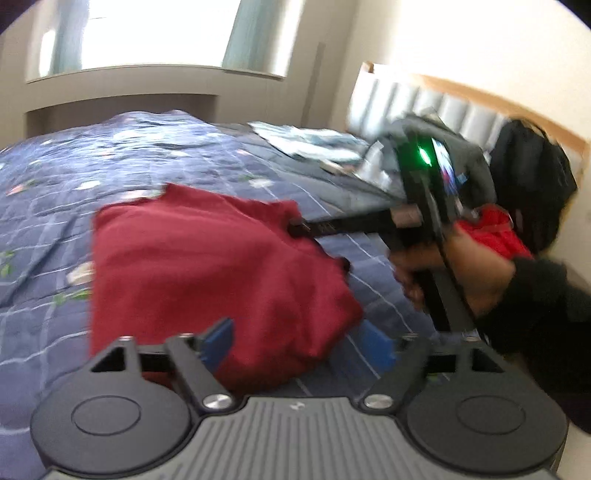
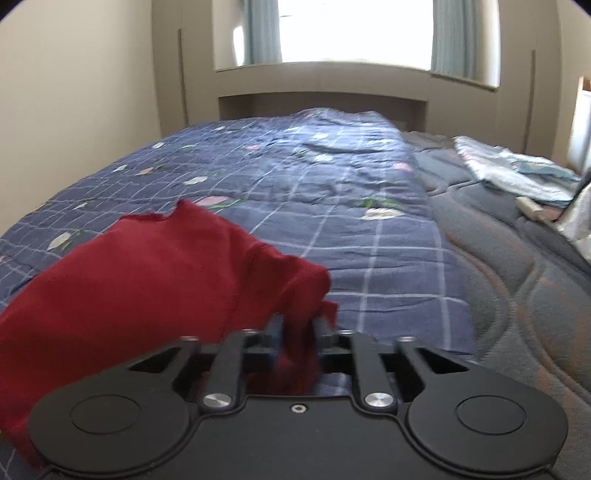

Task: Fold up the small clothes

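Left gripper spread wide over the near edge of the red garment, blue pads clear of the cloth; right gripper partly parted with a bunched fold of that garment between its fingers, pressing or loose impossible to tell. Garment heaped on the blue checked bedspread; lower edge cut off behind both gripper bodies; right hand motion-blurred; clutter by the headboard too smeared to name.

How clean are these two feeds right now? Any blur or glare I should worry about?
Left wrist view: motion-smeared, worst on the right gripper and hand; window blown out. Right wrist view: sharper, red garment slightly soft, window overexposed; fisheye curves both.
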`<state>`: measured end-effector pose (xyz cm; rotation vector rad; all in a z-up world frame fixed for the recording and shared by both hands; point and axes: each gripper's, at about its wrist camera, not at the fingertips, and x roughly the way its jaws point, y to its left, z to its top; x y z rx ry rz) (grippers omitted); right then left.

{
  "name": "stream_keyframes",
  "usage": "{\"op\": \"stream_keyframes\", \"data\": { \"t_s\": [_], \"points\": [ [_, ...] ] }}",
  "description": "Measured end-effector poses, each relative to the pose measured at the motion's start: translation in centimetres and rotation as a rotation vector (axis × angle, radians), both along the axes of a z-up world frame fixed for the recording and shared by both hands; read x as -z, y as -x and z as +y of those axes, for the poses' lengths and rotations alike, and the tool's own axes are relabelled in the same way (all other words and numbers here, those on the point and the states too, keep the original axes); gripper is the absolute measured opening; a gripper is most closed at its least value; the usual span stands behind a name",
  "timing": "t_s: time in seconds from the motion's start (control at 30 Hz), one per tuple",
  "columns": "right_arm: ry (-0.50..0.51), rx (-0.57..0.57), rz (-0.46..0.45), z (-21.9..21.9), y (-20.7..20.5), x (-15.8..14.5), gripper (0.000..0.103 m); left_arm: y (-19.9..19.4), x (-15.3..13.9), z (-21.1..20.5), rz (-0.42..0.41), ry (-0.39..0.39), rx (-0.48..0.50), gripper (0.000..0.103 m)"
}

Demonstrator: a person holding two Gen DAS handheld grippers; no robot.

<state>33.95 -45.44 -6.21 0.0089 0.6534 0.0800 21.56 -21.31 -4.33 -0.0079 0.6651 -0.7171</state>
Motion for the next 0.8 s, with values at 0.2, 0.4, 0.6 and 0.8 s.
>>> {"op": "stream_keyframes", "data": {
  "t_s": [0.2,0.4,0.6,0.8],
  "points": [
    [0.036,0.067,-0.108,0.7,3.0,-2.2,0.092,-2.1,-1.4,4.9,0.016,0.038,-0.255,0.101],
    [0.05,0.055,-0.194,4.7,8.1,-2.1,0.102,-5.2,0.4,7.2,0.096,0.022,-0.397,0.101],
    [0.242,0.122,-0.172,8.1,10.9,1.4,0.102,-5.6,2.9,8.2,0.175,-0.023,-0.446,0.1],
    [0.27,0.132,-0.153,7.9,10.8,2.8,0.102,-5.7,4.9,9.3,0.234,-0.015,-0.46,0.1]
  ]
}}
